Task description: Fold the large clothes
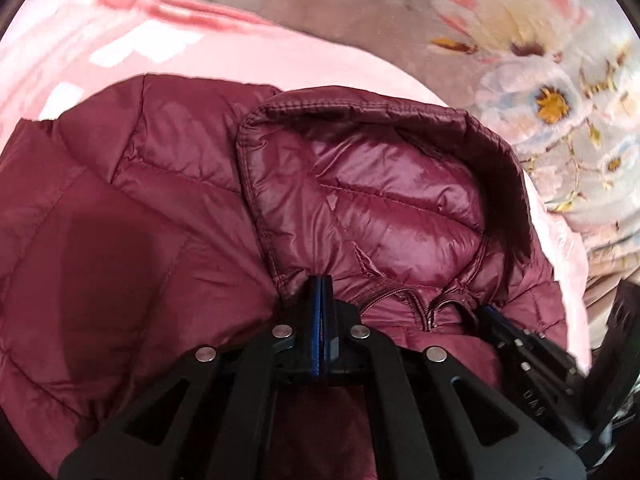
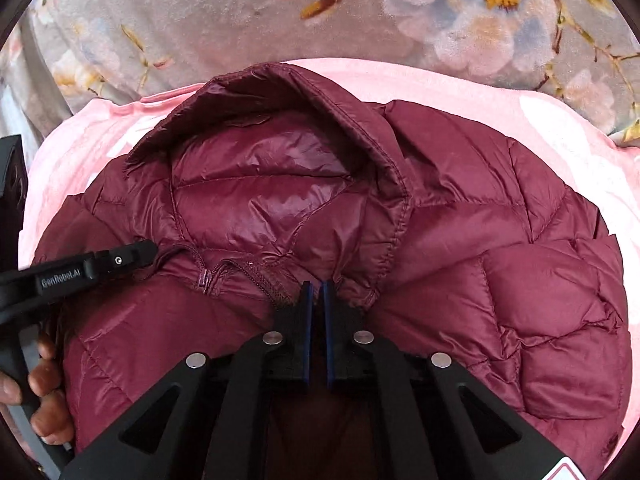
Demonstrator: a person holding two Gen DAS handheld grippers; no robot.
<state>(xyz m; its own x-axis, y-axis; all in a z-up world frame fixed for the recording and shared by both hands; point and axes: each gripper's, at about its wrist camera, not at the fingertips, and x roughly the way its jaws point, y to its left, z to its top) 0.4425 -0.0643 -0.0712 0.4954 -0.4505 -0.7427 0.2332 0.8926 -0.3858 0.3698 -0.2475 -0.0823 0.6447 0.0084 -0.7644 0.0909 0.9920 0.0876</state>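
Both tools, the left tool [image 1: 322, 280] and the right tool [image 2: 315, 285], are clenched on the collar of the maroon jacket [image 2: 500, 248], which lies on a pink blanket [image 2: 568, 148].

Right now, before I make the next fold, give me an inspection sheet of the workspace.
Surface: pink blanket spread over a floral cover.
Job's things: maroon puffer jacket lying on the blanket, hood opened flat, zipper at the collar.
Clutter: nothing seen.
Grippers: left hand-held gripper closed at the collar's left side; right hand-held gripper nearly closed at the collar's right side, grip on fabric unclear.
Cables: nothing seen.
Surroundings: only bedding visible; person's hand on the left handle.
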